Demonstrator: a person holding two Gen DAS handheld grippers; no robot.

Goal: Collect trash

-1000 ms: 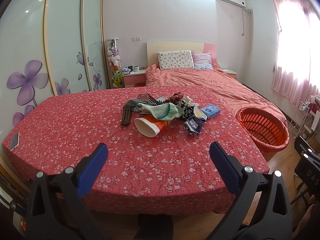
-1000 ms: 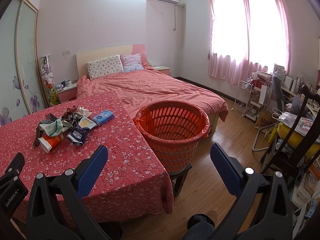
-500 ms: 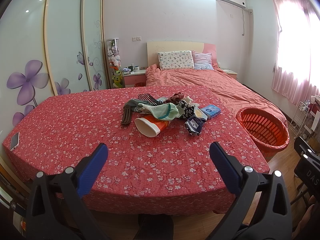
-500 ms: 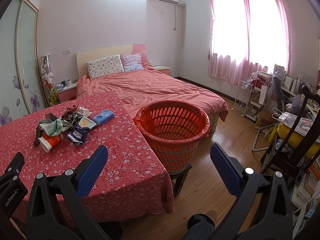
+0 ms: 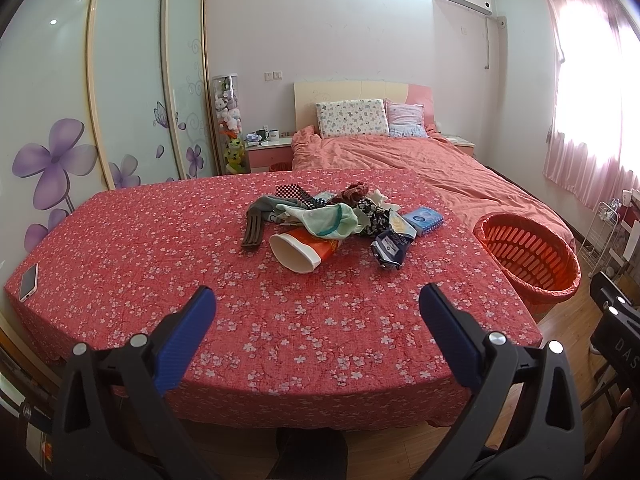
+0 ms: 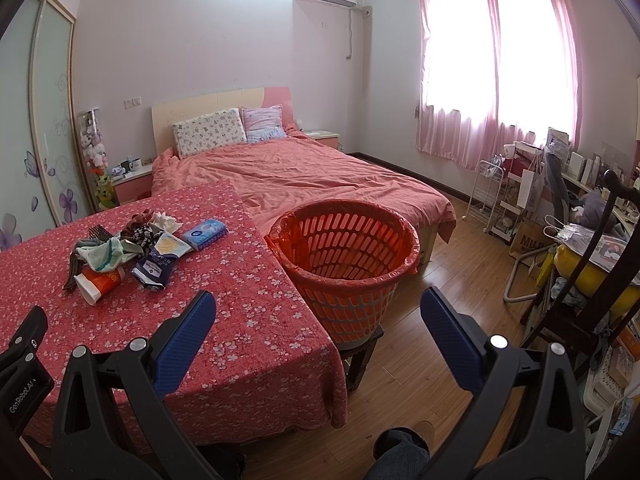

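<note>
1. A bedroom is showing, with a table under a red flowered cloth [image 5: 160, 248] standing in the near half and a pink bed [image 5: 400, 156] lying beyond it
2. A pile of trash and cloth [image 5: 332, 216] is sitting at the far middle of the table: a tipped paper cup [image 5: 300, 250] at its near edge, a dark blue wrapper [image 5: 390, 246] to the right, a blue tissue pack [image 5: 424, 218] further right, with socks and rags heaped behind
3. An orange basket [image 6: 344, 256] lined with a bag is standing on a low stool just beside the table's right edge, and looks empty
4. The left gripper [image 5: 318, 312] is hovering over the near edge of the table, jaws spread wide, holding nothing
5. The right gripper [image 6: 318, 312] is hanging over the table's near right corner, facing the basket, jaws likewise spread and empty
6. Nothing appears collected so far; the step in hand seems to be the first reach. The cup, lying loose at the near edge with its mouth facing the grippers, looks the easiest start: pinching its rim lightly would avoid crushing it or dragging the cloth over it
7. A phone [image 5: 29, 280] is lying at the table's far left corner, well apart from the pile
</note>
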